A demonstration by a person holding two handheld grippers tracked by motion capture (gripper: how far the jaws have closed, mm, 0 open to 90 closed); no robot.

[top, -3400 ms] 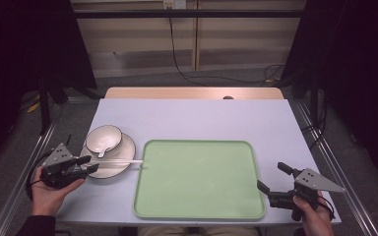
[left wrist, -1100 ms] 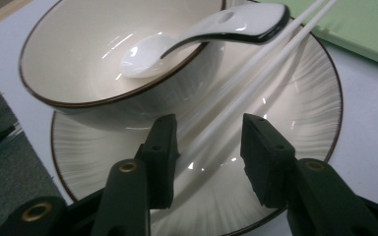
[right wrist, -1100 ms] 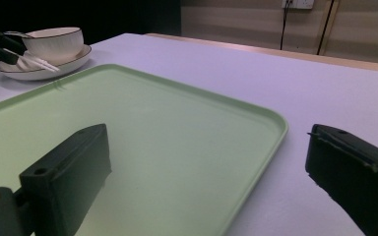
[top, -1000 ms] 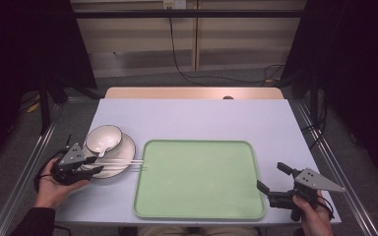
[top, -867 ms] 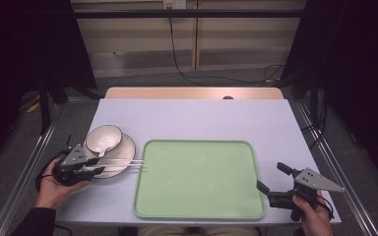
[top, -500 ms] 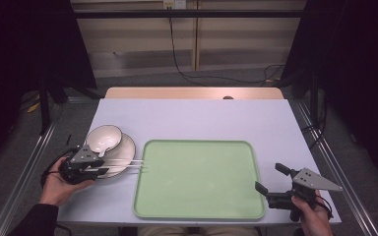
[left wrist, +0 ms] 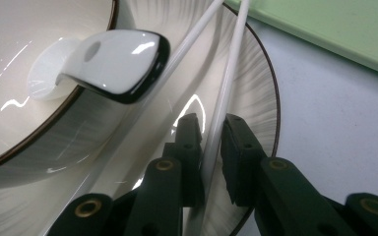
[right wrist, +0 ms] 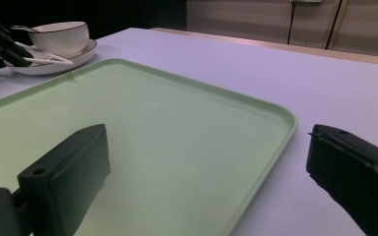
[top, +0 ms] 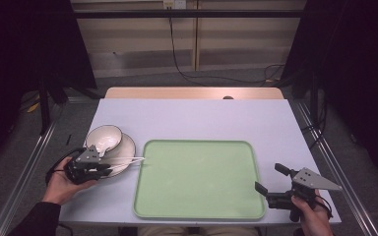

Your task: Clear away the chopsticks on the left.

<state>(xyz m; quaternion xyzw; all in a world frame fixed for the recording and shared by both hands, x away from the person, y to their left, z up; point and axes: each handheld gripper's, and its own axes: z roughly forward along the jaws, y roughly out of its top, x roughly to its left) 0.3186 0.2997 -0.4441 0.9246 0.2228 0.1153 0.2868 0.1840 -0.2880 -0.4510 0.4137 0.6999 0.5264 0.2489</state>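
Item: my left gripper [left wrist: 210,147], jaws just closing around one chopstick [left wrist: 221,98] on plate [left wrist: 261,64], lower left; pickup imminent; right gripper [right wrist: 202,187] agape

A pale lavender table top [top: 197,118] occupied the centre of the high view, with a strip of light wood [top: 192,93] along its far edge. Beyond it stood a beige panelled wall [top: 177,44], crossed near the top by a dark horizontal bar [top: 187,14]. A black cable [top: 173,44] hung down the wall and ran along the grey floor [top: 216,78]. Black curtains [top: 19,44] closed both sides of the room. Metal rails [top: 24,172] flanked the table at left and right. Lighting was dim and even, with the surroundings falling into shadow.
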